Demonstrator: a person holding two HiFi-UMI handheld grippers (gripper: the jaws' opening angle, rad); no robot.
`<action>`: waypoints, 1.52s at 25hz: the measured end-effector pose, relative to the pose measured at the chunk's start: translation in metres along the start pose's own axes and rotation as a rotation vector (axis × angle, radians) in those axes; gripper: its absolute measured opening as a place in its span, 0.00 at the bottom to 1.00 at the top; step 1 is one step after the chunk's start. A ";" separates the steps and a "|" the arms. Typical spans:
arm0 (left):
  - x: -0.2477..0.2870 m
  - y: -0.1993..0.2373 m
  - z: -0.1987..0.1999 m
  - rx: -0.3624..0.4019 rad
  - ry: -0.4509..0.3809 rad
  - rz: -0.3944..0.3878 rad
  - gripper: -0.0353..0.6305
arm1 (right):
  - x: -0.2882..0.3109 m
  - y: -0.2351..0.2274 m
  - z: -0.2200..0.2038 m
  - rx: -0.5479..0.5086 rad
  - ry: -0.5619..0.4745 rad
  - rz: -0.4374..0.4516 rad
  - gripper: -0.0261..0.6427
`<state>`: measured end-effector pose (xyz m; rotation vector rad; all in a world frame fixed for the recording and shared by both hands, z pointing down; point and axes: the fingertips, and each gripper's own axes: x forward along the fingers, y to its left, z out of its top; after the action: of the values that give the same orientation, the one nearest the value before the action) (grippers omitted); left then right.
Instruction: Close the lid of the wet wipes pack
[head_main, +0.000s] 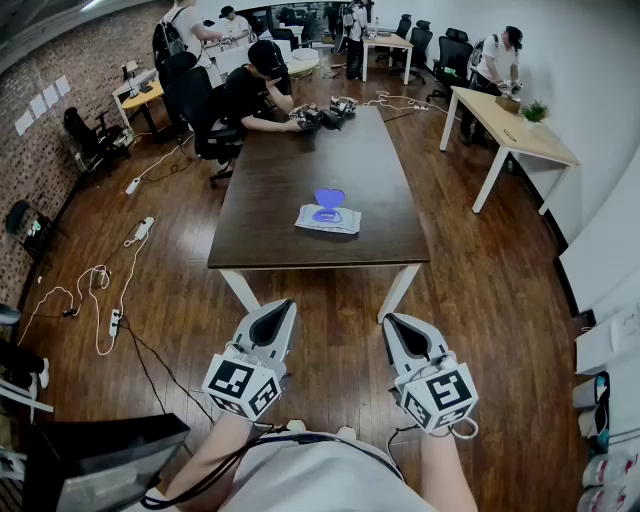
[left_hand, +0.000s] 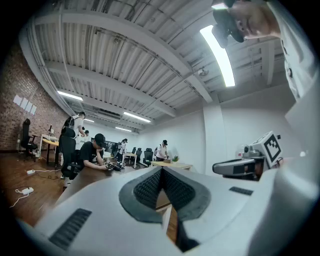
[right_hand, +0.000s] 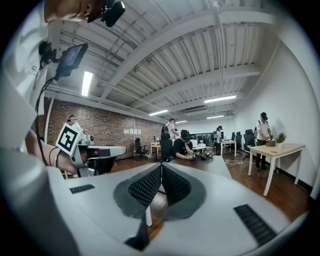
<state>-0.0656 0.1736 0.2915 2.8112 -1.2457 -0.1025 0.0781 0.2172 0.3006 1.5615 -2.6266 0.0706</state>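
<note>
Task not begun: the flat white wet wipes pack (head_main: 328, 219) lies near the front edge of the dark brown rectangular worktop (head_main: 290, 165), and its blue oval lid (head_main: 329, 198) stands raised and open. You stand well back from it, with bare wooden floor between you and the worktop. Your left gripper (head_main: 272, 318) and right gripper (head_main: 398, 328) are held low before your body. Each has its fingers (left_hand: 147, 191) pressed together on nothing. The approach and the press-down on the lid are both left to do. Nothing lies on the worktop between you and the pack. A seated person in black (head_main: 255, 90) works at the far end, well apart from it. White cables (head_main: 100, 290) trail on the floor to your left, clear of your path.
</note>
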 end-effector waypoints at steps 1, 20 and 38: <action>0.002 -0.003 -0.001 0.001 0.000 0.002 0.06 | -0.002 -0.002 -0.002 0.000 0.001 0.003 0.05; 0.021 -0.042 -0.026 -0.006 0.044 0.045 0.06 | -0.027 -0.033 -0.028 0.031 0.034 0.062 0.05; 0.100 0.050 -0.043 -0.044 0.054 0.038 0.06 | 0.091 -0.070 -0.037 0.034 0.076 0.085 0.05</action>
<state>-0.0313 0.0673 0.3354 2.7325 -1.2691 -0.0515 0.0982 0.1067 0.3455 1.4266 -2.6452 0.1770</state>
